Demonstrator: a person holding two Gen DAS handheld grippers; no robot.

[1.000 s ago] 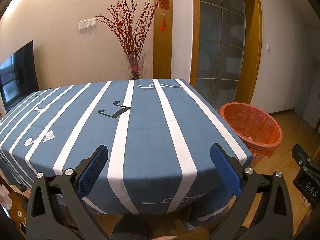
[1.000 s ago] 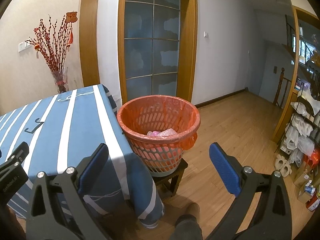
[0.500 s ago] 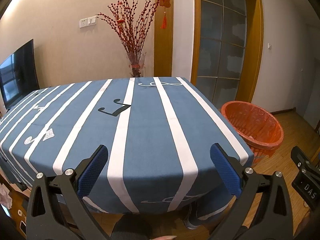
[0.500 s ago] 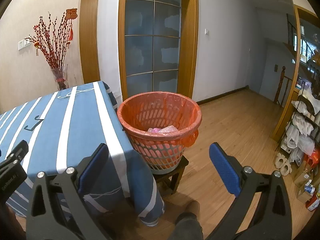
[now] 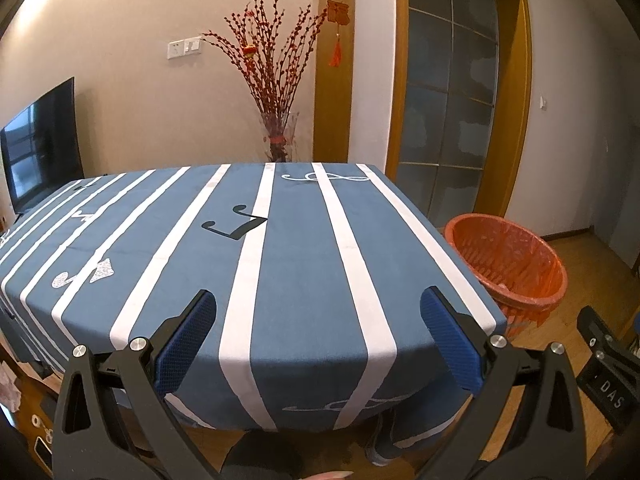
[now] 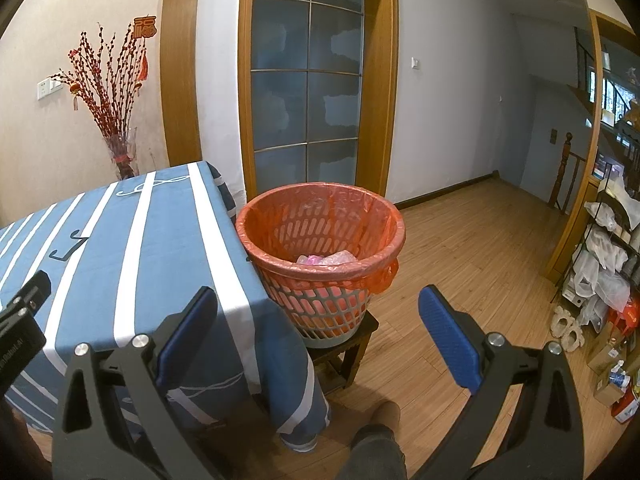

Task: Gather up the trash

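An orange-lined trash basket [image 6: 320, 236] stands on a small dark stool [image 6: 344, 344] beside the table's right edge; pink and clear crumpled trash [image 6: 326, 259] lies in its bottom. It also shows in the left wrist view [image 5: 508, 256]. My right gripper [image 6: 318, 332] is open and empty, held in front of the basket and short of it. My left gripper [image 5: 318, 336] is open and empty, near the front edge of the table with the blue and white striped cloth [image 5: 280, 248]. No loose trash shows on the cloth.
A glass vase of red branches [image 5: 278, 136] stands behind the table by the wall. A TV [image 5: 40, 152] is at far left. A cluttered rack of bags and boxes [image 6: 604, 280] stands at the right. Wooden floor [image 6: 472, 248] stretches past the basket.
Both grippers have drifted slightly back and upward; the table and basket sit a little lower in view. Both stay open and empty.
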